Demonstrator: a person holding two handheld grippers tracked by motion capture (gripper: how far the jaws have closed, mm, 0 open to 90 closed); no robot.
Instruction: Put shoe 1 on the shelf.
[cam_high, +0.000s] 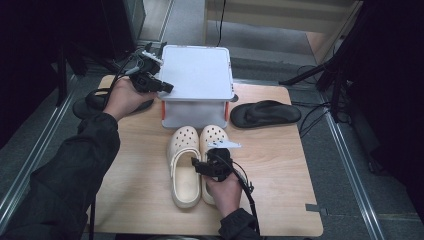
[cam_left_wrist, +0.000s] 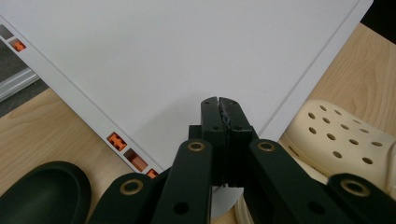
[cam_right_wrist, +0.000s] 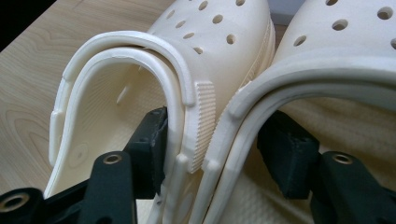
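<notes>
While the right gripper (cam_right_wrist: 212, 154) straddles both clogs' (cam_right_wrist: 219, 116) inner walls, left gripper's (cam_left_wrist: 219, 105) jaws sit pressed together.

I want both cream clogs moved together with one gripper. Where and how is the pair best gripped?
Probably at the two inner walls where the clogs touch, from above and behind the heels. They lie side by side, openings up, so one jaw fits inside each shoe. The right gripper already stands so, one jaw in each opening, the walls between; its pads look not yet pressed.
</notes>
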